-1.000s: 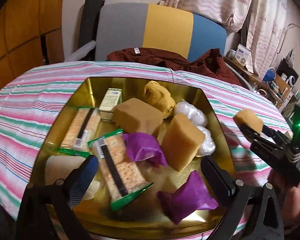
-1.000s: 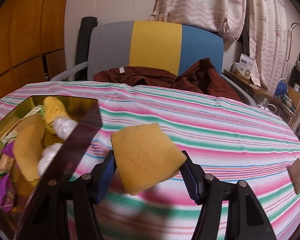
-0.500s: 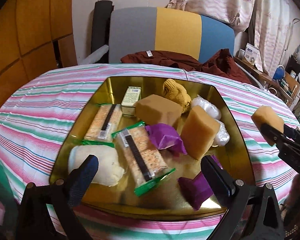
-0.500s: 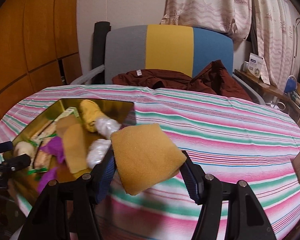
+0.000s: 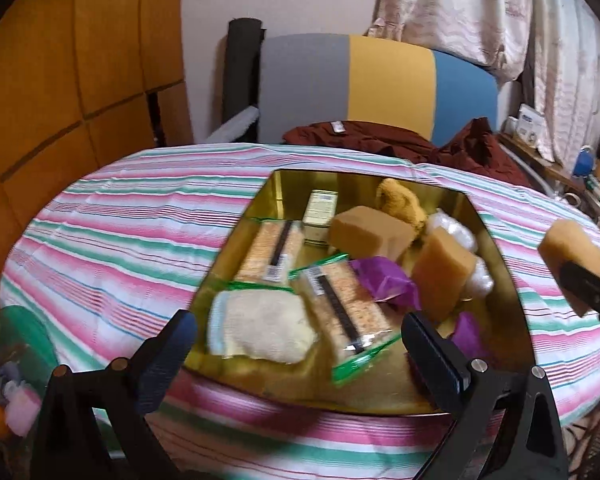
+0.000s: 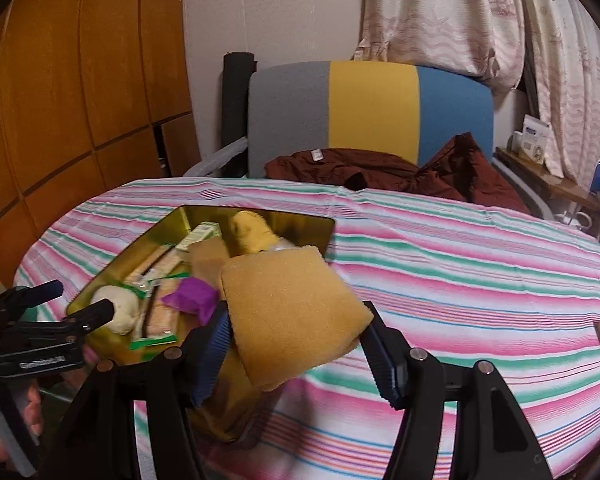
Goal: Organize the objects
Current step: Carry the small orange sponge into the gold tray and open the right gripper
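- Gripping a yellow foam sponge block (image 6: 288, 312), the right gripper (image 6: 296, 344) hangs above the striped tablecloth (image 6: 460, 264), beside the gold metal tray (image 6: 172, 220).
- Standing wide and empty, the left gripper (image 5: 300, 344) hovers over that tray's near edge.

The left gripper (image 5: 296, 344) hangs with its two black fingers spread wide and nothing between them, above the near edge of a shiny gold square tray (image 5: 496, 248) on a pink, green and white striped tablecloth (image 5: 132, 240). In the tray lie two clear cracker packets with green ends (image 5: 340, 304), a cream folded cloth (image 5: 260, 330), two tan foam sponges (image 5: 370, 232), purple wrappers (image 5: 384, 282) – crowded together. At the right edge, the right gripper (image 5: 588, 292) pinches another tan sponge block (image 5: 570, 246).
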### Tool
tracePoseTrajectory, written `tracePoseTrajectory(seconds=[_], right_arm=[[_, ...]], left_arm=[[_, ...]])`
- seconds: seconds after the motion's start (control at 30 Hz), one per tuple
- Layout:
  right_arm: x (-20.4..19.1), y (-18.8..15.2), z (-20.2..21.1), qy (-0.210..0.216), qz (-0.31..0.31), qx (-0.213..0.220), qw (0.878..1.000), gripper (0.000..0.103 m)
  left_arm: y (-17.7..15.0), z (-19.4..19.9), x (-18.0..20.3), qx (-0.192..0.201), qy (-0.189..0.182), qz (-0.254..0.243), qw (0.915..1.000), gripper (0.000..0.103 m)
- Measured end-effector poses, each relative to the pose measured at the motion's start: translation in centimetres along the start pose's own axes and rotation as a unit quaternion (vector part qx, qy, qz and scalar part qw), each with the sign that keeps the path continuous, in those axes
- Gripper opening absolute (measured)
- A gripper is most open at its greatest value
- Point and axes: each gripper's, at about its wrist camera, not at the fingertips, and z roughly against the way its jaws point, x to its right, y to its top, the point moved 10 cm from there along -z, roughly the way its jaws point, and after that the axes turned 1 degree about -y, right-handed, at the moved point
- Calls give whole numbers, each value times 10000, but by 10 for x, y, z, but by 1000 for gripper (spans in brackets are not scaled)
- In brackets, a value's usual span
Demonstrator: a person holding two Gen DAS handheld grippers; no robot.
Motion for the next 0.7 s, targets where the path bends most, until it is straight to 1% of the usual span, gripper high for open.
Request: tracePoseTrajectory(seconds=[0.2, 0.3, 0.43, 0.5, 0.63, 0.7], right_arm=[[-30, -12, -14, 301, 144, -446, 9984, 63], [-52, -18, -19, 495, 300, -588, 9966, 63], [-72, -20, -25, 598, 447, -690, 9948, 63], [-72, -17, -26, 414, 518, -732, 9951, 63], [-50, -5, -24, -357, 759, -703, 9940, 63], [-40, -3, -25, -569, 828, -742, 9922, 64]], left_arm=[[-2, 2, -8, -33, 369, -161, 9992, 103], [-3, 4, -9, -80, 303, -190, 9993, 103], [-6, 4, -13, -193, 244, -108, 9995, 103], [-8, 5, -16, -253, 216, -57, 9994, 103], [-9, 8, -21, -276, 184, 82, 9994, 103], [-8, 8, -21, -294, 168, 124, 9993, 103]])
